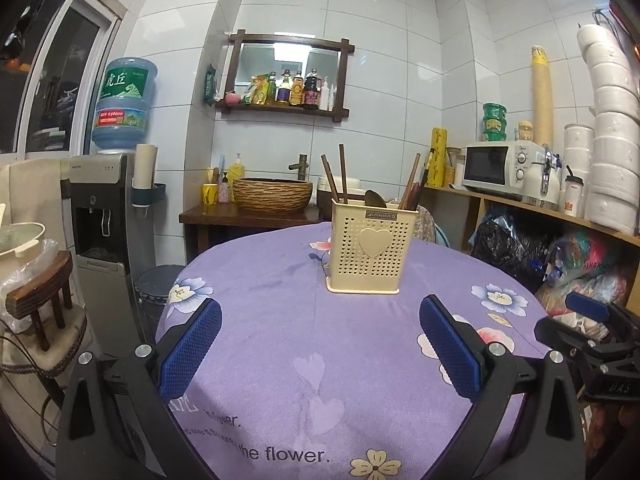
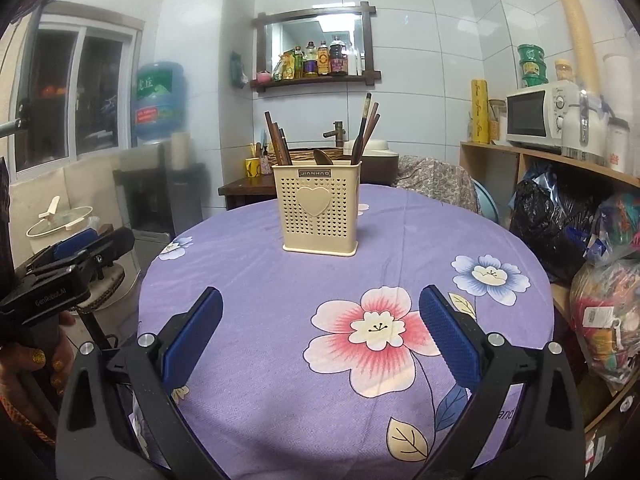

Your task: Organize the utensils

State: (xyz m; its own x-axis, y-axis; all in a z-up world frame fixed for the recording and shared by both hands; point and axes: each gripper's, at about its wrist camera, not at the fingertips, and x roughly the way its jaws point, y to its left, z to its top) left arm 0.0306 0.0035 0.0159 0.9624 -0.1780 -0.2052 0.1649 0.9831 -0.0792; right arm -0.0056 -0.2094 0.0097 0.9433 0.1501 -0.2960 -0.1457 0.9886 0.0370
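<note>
Utensil holder [image 1: 363, 249], cream perforated plastic, stands mid-table on the purple floral tablecloth [image 1: 280, 340], chopsticks [image 1: 412, 182] and a spoon [image 1: 375, 199] upright inside. Left gripper [image 1: 320, 344] and right gripper [image 2: 320, 332] hover near, both spread wide and empty. Likely light, tippable; thin sticks probably slick, best pinched near their exposed tops.

The cream perforated plastic utensil holder [image 1: 367, 249] stands upright on the round surface covered by a purple flowered cloth [image 1: 280, 320], ahead of the left gripper [image 1: 320, 346] and slightly to its right. From the right gripper [image 2: 320, 336] it [image 2: 318, 210] sits ahead, about centred. Brown wooden chopsticks [image 2: 276, 142] and a dark spoon [image 2: 321, 157] stand in it. Behind it a woven basin [image 1: 273, 195] rests on a wooden stand. A white microwave [image 1: 500, 168] sits on a shelf to the right.
</note>
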